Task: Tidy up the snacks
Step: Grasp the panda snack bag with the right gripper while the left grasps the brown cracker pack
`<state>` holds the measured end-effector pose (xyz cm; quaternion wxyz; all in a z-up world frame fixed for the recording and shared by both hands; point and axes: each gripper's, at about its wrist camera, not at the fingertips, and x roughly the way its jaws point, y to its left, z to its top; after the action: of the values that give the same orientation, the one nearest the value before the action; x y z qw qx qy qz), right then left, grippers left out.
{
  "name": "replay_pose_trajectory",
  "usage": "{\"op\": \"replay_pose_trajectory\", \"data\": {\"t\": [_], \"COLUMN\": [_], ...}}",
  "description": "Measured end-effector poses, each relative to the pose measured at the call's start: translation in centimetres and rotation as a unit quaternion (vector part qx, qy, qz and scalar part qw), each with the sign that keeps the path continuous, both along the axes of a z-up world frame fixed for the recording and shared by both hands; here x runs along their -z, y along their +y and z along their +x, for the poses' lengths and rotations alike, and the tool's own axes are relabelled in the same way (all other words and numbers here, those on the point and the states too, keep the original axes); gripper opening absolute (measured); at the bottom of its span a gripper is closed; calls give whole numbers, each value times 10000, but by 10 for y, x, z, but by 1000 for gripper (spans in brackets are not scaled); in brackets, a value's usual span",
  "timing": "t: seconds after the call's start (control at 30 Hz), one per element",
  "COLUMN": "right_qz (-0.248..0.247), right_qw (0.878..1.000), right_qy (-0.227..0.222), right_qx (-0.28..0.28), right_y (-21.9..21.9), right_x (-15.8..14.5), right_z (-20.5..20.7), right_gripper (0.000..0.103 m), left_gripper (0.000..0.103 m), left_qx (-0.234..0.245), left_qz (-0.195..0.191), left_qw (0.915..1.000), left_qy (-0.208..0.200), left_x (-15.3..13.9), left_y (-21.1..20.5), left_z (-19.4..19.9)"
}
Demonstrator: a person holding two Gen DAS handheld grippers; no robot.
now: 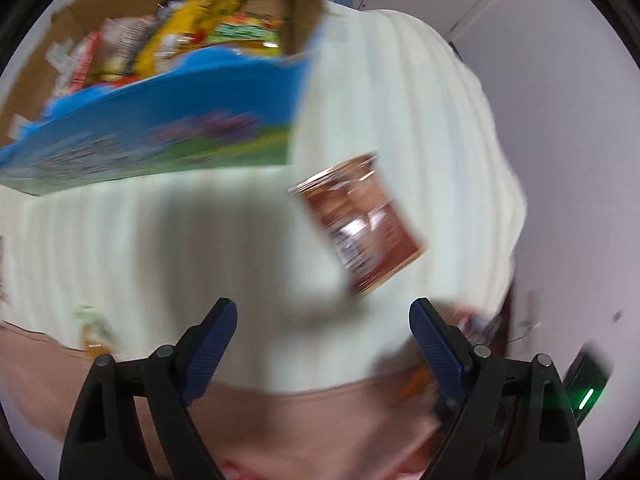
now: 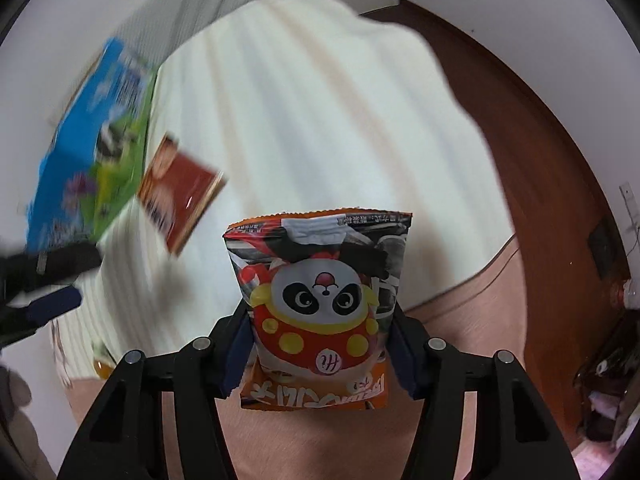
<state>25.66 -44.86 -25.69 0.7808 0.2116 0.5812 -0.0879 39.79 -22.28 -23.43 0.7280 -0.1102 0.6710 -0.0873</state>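
A white ribbed blanket (image 2: 320, 112) is spread ahead of both grippers, over a pinkish sheet (image 2: 472, 320) seen just below the jaws. Beyond the blanket, up and to the left of the left gripper (image 1: 322, 318), an open snack box (image 1: 160, 128) with a blue printed side is seen; it is already packed with yellow, green and red packets, blurred by motion. A brown packet (image 1: 360, 224) lies flat on the blanket, just ahead of the left jaws and slightly right of their centre line; in the right wrist view it is seen well to the left, next to the box.

The left jaws are held wide apart with nothing between them. The right gripper (image 2: 320, 344) is closed on a panda packet (image 2: 320, 304), which is held upright between the pads, its sealed top pointing away from the camera.

The step in hand is judged to be the carrying of the panda packet toward the box. The next move is expected to call for a swing up and to the left, the packet being brought over the box opening before the jaws are parted. The brown packet is left to be collected, most handily by the empty left gripper.
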Motion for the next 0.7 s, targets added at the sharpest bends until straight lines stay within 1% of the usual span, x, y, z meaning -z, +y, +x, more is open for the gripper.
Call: {"op": "replay_pose_trajectory", "data": {"t": [0.07,0.13,0.17,0.23,0.3,0.33,0.43,0.5,0.53,0.6,0.7], "right_qz": [96,205,242,291,348,347,376,354,344,332,313], "right_qw": [9999,9995,9993,9990,9986,9986,9986,9988,9989,9991,9994], "right_qy": [-35,-52,-67,-87,-116,-119,-93,-56,-40,-3,58], "right_qx": [120,228,275,335,378,378,371,330,308,254,158], "right_y": [-11,-23,-32,-33,-39,-41,-40,-40,-36,-34,-27], "right_x": [0,1,-2,-1,-4,-4,6,8,8,9,12], "right_z": [0,-1,-2,-3,-11,-11,-7,-7,-4,-4,3], "right_gripper": [62,62,62,62,62,62,62,62,62,62,62], "left_gripper": [88,88,88,88,88,88,88,75,66,62,61], "left_qx": [-206,-354,-428,-571,-655,-657,-532,-360,-273,-17,383], "left_qz": [-34,22,24,83,114,203,554,803,898,994,1108], "left_qw": [9997,9992,9986,9971,9958,9955,9961,9960,9956,9949,9924], "left_qy": [79,209,312,505,627,658,425,181,24,-170,-376], "left_x": [4,13,21,39,50,55,62,61,58,56,56], "left_y": [-14,-29,-35,-39,-43,-46,-60,-65,-68,-73,-79], "left_z": [16,32,41,51,56,57,63,60,58,51,34]}}
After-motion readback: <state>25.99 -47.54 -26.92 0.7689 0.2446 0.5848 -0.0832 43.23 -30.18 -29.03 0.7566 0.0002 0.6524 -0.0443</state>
